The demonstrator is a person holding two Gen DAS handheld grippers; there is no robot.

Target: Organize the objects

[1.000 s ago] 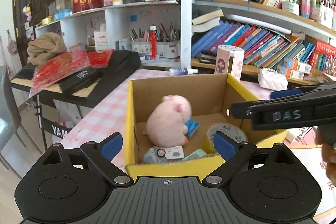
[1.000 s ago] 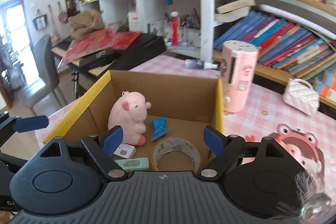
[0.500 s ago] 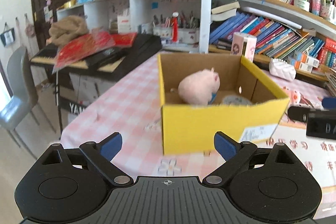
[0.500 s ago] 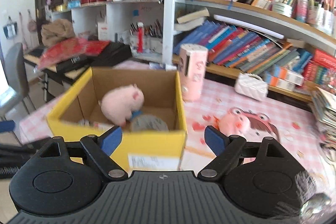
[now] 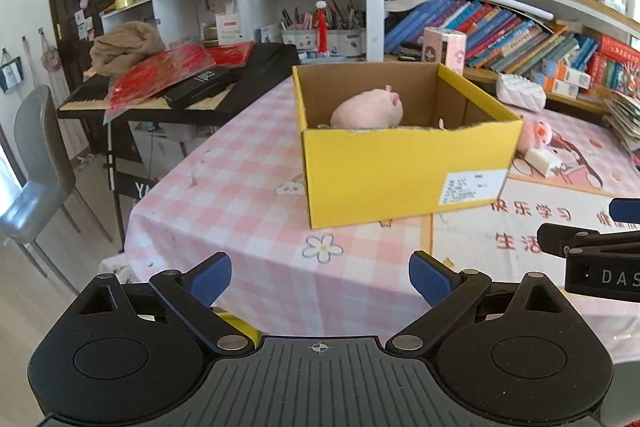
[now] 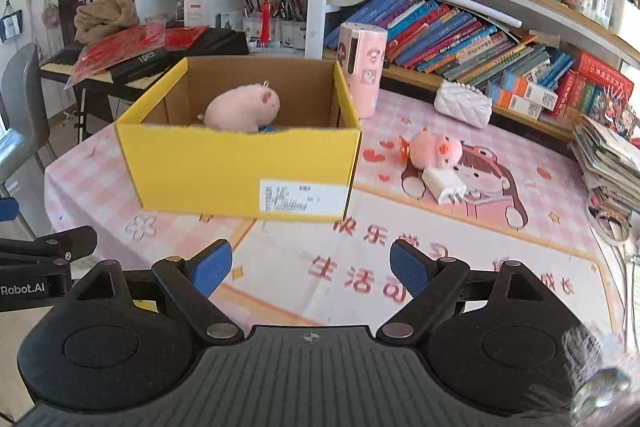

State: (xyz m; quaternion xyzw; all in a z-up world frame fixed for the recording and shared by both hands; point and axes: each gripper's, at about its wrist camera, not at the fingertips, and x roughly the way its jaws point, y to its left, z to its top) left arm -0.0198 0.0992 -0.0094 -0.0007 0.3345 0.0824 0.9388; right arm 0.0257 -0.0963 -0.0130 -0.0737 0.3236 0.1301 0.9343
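Yellow cardboard makes up the open box [image 5: 404, 171] that stands on a table [image 5: 240, 195] covered in pink-and-white checked cloth, seen from the left wrist camera. A pink plush pig [image 5: 368, 110] sits inside the box, its back showing above the near wall. A white label is stuck low on that wall. At the bottom of the view, the left gripper [image 5: 320, 277] hangs above the near part of the table, well short of the box, its two blue-padded fingers spread wide with nothing between them. Part of the other gripper's black arm pokes in from the right edge. A white charger [image 5: 542, 159] lies on the table to the right of the box, beside a small pink plush toy [image 5: 536, 135]. Behind the table are a keyboard piano under red packets and shelves packed with books.

From the right wrist camera, the same box [image 6: 240, 171] sits ahead and to the left, with the pig [image 6: 244, 108] inside against a blue item. The right gripper [image 6: 311, 267] is held over a cartoon mat with red characters, short of the box, fingers spread apart and empty. A tall pink cylinder [image 6: 362, 65] stands just behind the box's right corner. The small plush toy [image 6: 434, 149] and the charger [image 6: 444, 183] lie touching on the mat, right of the box. A white quilted purse [image 6: 462, 103] rests near the bookshelf, and a stack of papers sits at the far right.
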